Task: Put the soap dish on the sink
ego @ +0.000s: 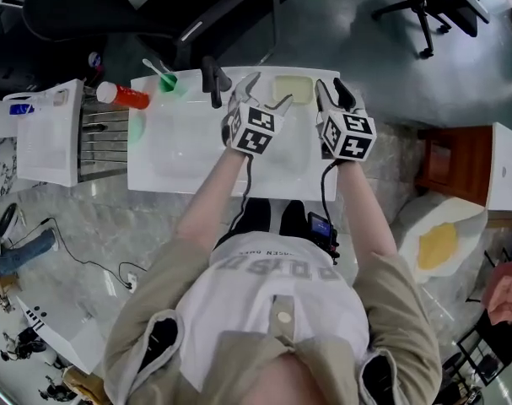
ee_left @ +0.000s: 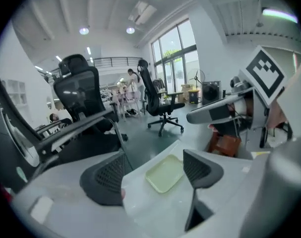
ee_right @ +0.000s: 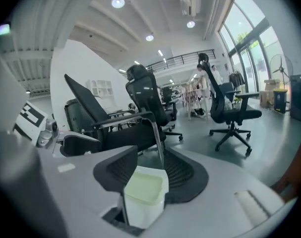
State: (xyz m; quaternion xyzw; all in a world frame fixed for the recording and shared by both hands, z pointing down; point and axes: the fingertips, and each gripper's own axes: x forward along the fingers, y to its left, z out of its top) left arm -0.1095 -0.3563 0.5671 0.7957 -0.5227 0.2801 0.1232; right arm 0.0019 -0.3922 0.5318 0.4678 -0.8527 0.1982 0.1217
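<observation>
At the far left, beside the sink [ego: 154, 180], stands a rack of metal bars [ego: 104, 137]. On the sink's far left corner a red bottle [ego: 127, 99] lies on its side, and just right of it sits a small green item [ego: 168, 82], too small to name. The black tap [ego: 212, 81] stands next, on the far rim behind the basin.

Right of the tap, the left gripper [ego: 264, 95] hangs over the basin, pointing away from the person and somewhat downward. Its jaws stand well apart with nothing between them. Its own view looks through the gap at the soap dish [ego: 292, 89], a flat pale green tray lying face up on the sink's far rim, right of the tap and apart from both grippers. That spot suits the dish: level, off the basin and within easy reach of the water. So the placing looks done, and the empty gripper probably stays above it to keep clear.

Furthest right, the right gripper [ego: 335, 93] also points away from the person. Its jaws are closed on a small white box [ee_right: 143, 197], one pad on each side wall, its pale green face upward. What the box is cannot be told; it may belong with the dish. The side-wall grip keeps it level.
</observation>
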